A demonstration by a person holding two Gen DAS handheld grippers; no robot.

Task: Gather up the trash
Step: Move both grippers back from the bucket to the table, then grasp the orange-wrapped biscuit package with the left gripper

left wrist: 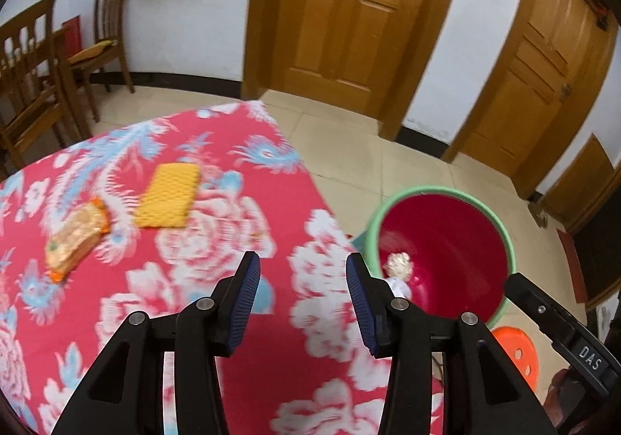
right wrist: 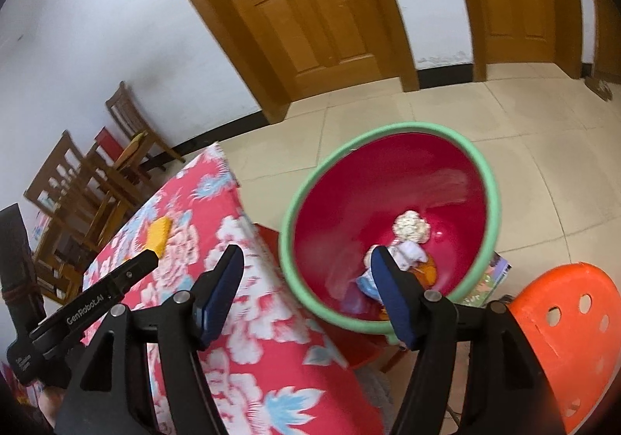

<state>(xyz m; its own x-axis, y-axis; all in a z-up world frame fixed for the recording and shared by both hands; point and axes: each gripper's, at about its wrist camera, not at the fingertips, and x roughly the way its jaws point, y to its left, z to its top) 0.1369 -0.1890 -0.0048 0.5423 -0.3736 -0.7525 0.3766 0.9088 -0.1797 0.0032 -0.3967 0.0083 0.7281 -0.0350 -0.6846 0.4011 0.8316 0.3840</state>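
Observation:
On the table's red floral cloth (left wrist: 186,279) lie a yellow packet (left wrist: 169,196) and a gold-and-orange wrapper (left wrist: 75,237). My left gripper (left wrist: 302,260) hovers open over the table's right edge with nothing between its pads. Beside the table on the floor stands a red bin with a green rim (left wrist: 427,189), holding crumpled white paper (left wrist: 398,264). In the right wrist view my right gripper (right wrist: 306,252) is open and empty above the gap between table and bin (right wrist: 388,128). Crumpled paper (right wrist: 411,225), a white wrapper (right wrist: 409,254) and an orange scrap (right wrist: 429,274) lie inside.
An orange plastic stool (right wrist: 562,338) stands close to the bin on the right. Wooden chairs (left wrist: 104,31) line the wall left of the table. Two wooden doors (left wrist: 341,8) face the tiled floor (right wrist: 524,124) beyond the bin.

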